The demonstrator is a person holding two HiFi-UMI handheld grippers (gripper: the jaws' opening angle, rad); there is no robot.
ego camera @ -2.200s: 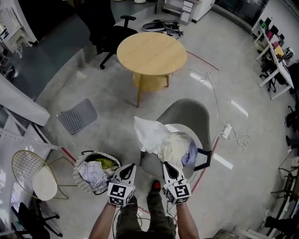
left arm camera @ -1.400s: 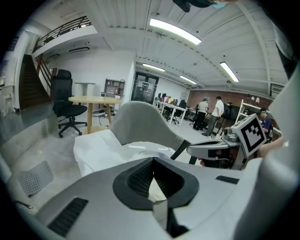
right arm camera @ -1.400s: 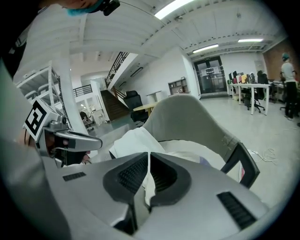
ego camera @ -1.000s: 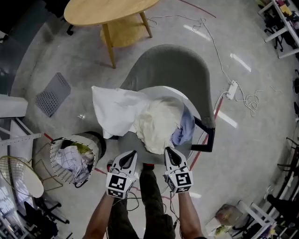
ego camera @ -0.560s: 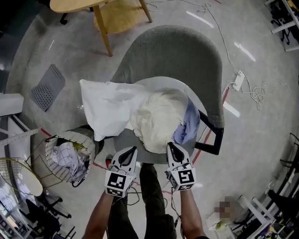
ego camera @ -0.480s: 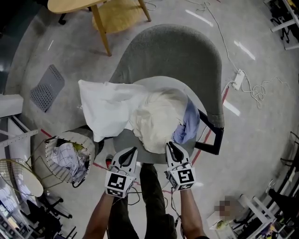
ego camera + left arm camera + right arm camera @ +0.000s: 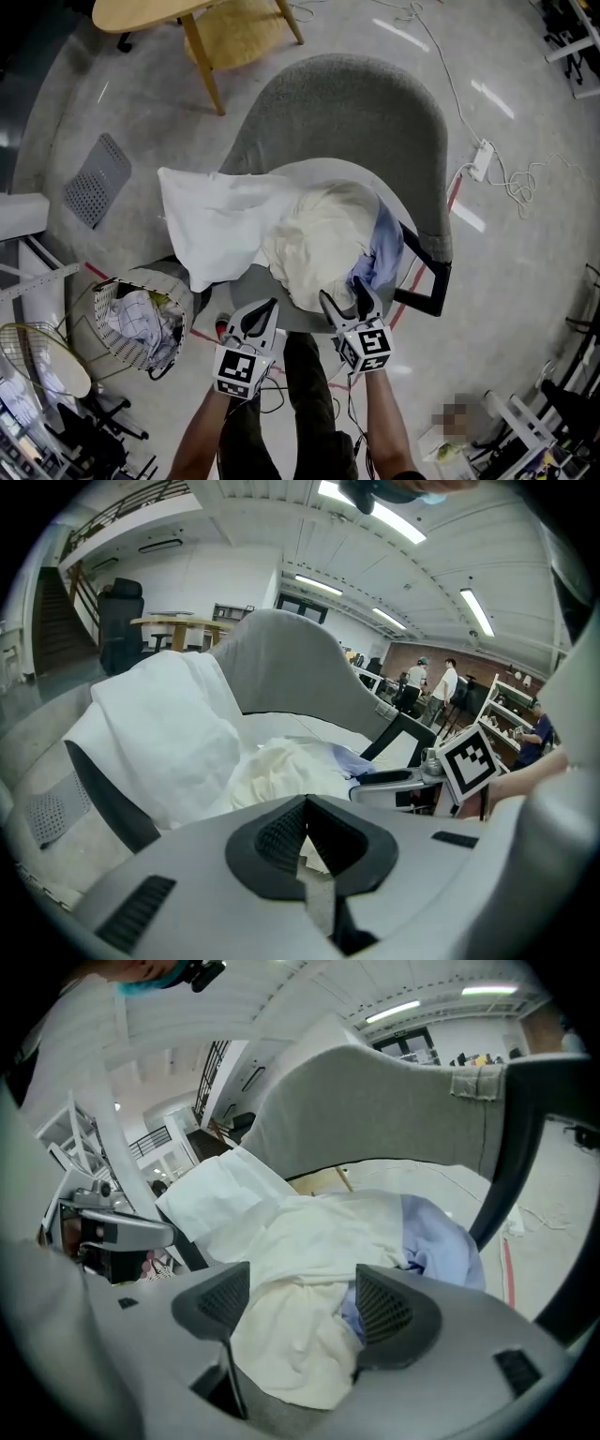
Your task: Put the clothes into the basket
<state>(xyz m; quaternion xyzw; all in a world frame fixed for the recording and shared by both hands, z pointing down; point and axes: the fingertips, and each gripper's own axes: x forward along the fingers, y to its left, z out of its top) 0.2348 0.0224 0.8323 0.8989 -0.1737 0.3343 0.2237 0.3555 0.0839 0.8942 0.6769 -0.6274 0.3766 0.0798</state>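
A pile of clothes lies on the grey chair (image 7: 337,103). A white cloth (image 7: 211,220) hangs over the chair's left side, a cream garment (image 7: 314,239) sits in the middle, and a light blue garment (image 7: 382,253) is at the right. The wire basket (image 7: 105,292) stands on the floor at lower left with clothes inside. My right gripper (image 7: 345,295) has just been opening its jaws. They now stand wide at the front edge of the cream garment (image 7: 291,1335), which lies between them without being pressed. My left gripper (image 7: 261,314) is shut and empty, short of the pile (image 7: 281,771).
A round wooden table (image 7: 141,11) stands beyond the chair. A power strip with a white cable (image 7: 481,159) lies on the floor at right. A grey perforated mat (image 7: 97,178) lies at left, and a wire chair (image 7: 37,356) stands beside the basket.
Both grippers have come closer to the chair and lower. The right gripper's jaws went from shut to wide open at the cream garment's edge. The left gripper stays shut.
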